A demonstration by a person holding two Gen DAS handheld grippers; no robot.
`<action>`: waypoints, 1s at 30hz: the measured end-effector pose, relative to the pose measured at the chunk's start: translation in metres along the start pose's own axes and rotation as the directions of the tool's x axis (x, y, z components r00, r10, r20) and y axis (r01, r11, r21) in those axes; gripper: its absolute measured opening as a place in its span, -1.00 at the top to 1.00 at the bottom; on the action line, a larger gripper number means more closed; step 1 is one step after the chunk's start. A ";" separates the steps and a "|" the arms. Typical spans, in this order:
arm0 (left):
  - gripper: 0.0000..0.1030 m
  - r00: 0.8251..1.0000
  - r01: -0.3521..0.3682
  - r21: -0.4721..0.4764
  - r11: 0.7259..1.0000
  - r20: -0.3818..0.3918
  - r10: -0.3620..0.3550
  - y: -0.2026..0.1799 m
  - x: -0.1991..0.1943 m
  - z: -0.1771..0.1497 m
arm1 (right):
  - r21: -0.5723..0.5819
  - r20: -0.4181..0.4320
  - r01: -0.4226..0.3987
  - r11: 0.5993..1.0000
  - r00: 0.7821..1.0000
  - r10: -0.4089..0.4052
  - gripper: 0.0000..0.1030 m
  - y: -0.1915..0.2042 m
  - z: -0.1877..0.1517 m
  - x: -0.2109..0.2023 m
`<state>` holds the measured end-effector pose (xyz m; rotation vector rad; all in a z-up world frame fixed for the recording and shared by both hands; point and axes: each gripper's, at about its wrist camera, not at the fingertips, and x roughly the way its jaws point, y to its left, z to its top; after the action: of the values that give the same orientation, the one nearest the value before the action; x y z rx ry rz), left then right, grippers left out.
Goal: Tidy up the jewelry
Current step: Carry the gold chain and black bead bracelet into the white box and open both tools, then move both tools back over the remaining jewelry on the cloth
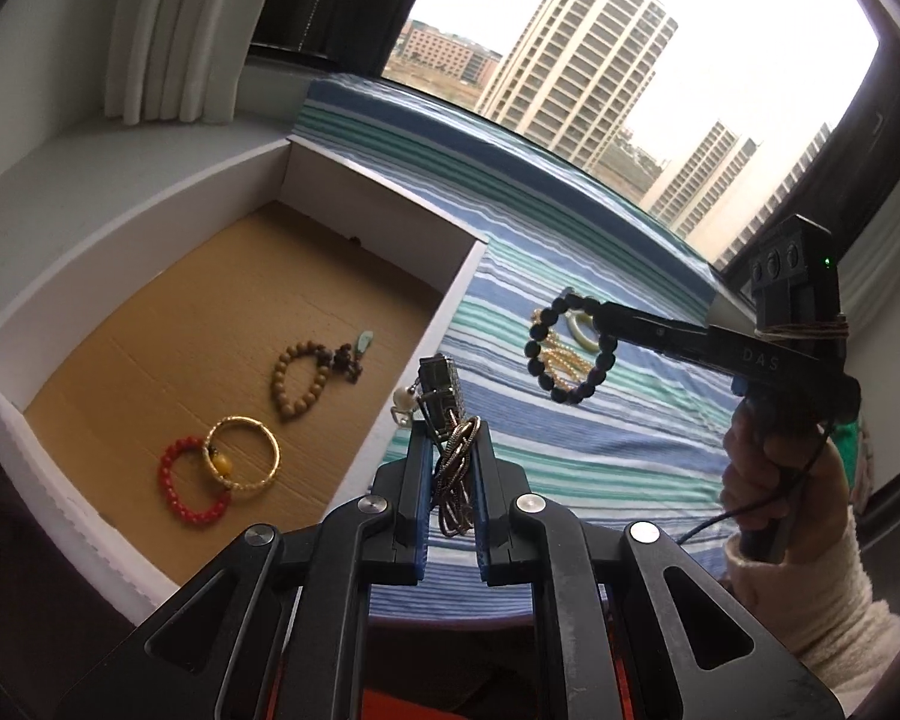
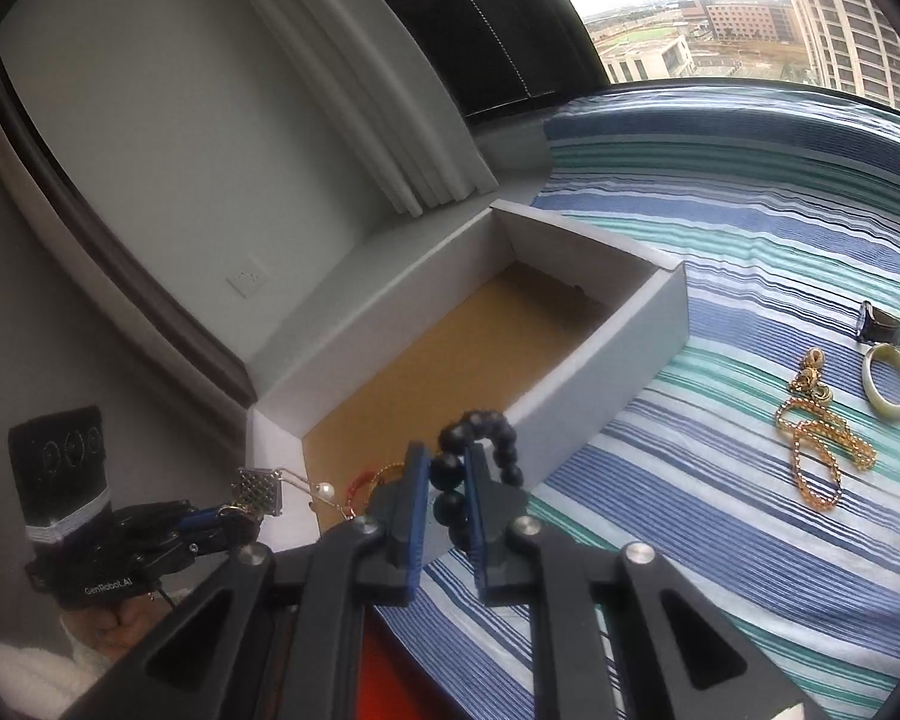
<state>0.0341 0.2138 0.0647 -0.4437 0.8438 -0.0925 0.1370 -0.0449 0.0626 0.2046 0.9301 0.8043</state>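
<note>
In the left wrist view my left gripper (image 1: 452, 441) is shut on a thin metal chain (image 1: 457, 474); its square pendant (image 1: 441, 384) and a pearl (image 1: 403, 401) stick out past the fingertips, beside the box's near wall. To the right, my right gripper (image 1: 599, 315) is shut on a black bead bracelet (image 1: 534, 349), held above the striped cloth. The right wrist view shows the same bracelet (image 2: 498, 427) pinched in the right gripper (image 2: 447, 459), over the box corner. Further left is the left gripper (image 2: 249, 517) with the pendant (image 2: 260, 489).
The white box (image 1: 468, 282) with a brown floor holds a red bead bracelet (image 1: 189, 480), a gold bangle (image 1: 243, 450) and a wooden bead bracelet (image 1: 300, 378). On the striped cloth (image 2: 720, 240) lie a gold chain (image 2: 816, 444), a pale bangle (image 2: 888, 387) and a watch (image 2: 882, 327).
</note>
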 end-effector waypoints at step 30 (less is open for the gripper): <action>-0.18 0.930 -0.362 -0.138 0.922 -0.126 0.346 0.127 0.092 0.017 | -0.202 0.012 0.231 0.952 0.972 -0.233 0.63 0.056 0.068 0.177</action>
<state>0.0959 0.3115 -0.0423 -0.4314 1.0228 0.2934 0.2202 0.1287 0.0185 -0.0863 0.8583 0.6762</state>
